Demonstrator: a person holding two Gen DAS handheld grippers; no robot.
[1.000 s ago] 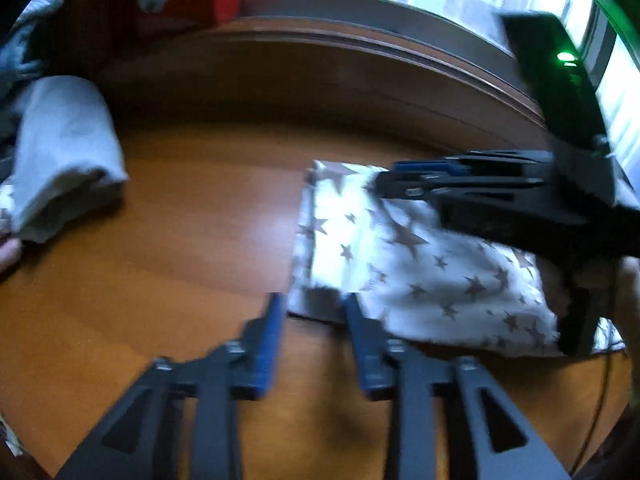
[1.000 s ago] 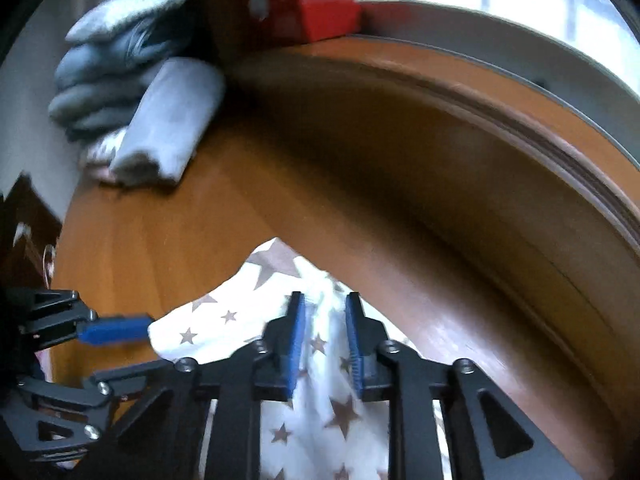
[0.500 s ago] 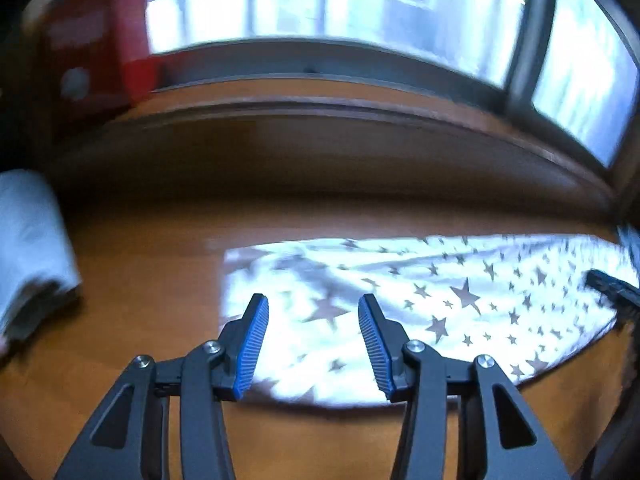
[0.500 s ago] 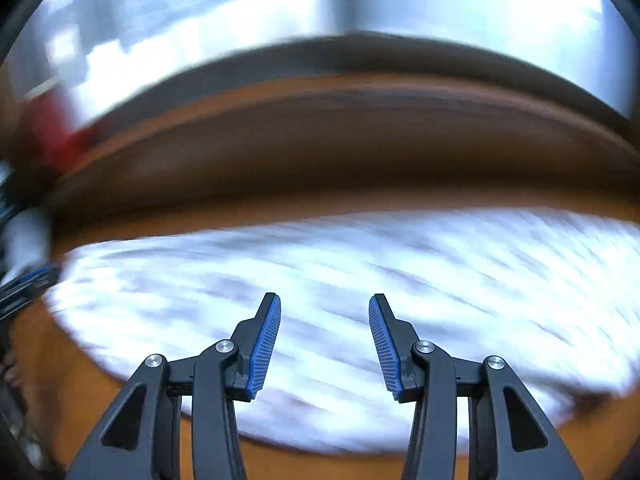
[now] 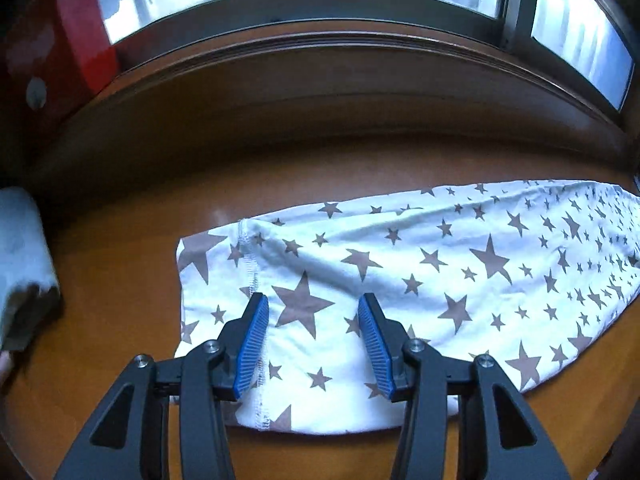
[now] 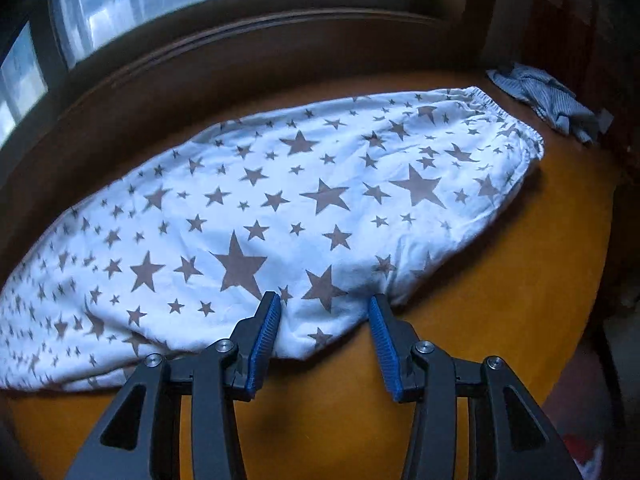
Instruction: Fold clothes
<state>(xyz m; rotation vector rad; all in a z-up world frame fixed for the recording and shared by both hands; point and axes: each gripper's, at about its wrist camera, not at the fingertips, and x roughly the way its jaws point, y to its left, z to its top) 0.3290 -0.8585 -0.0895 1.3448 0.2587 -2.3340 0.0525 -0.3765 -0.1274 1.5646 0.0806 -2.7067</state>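
A folded grey cloth (image 5: 24,264) is seen at the left edge of the wooden table (image 5: 120,280), a striped crumpled garment (image 6: 548,100) at the far right, a red box (image 5: 80,40) by the window. The star-print garment (image 6: 320,208) is spread flat across the middle. The left gripper (image 5: 312,340) is held wide open over the hemmed end; the right gripper (image 6: 324,340) is spread wide at the near edge, nothing gripped.
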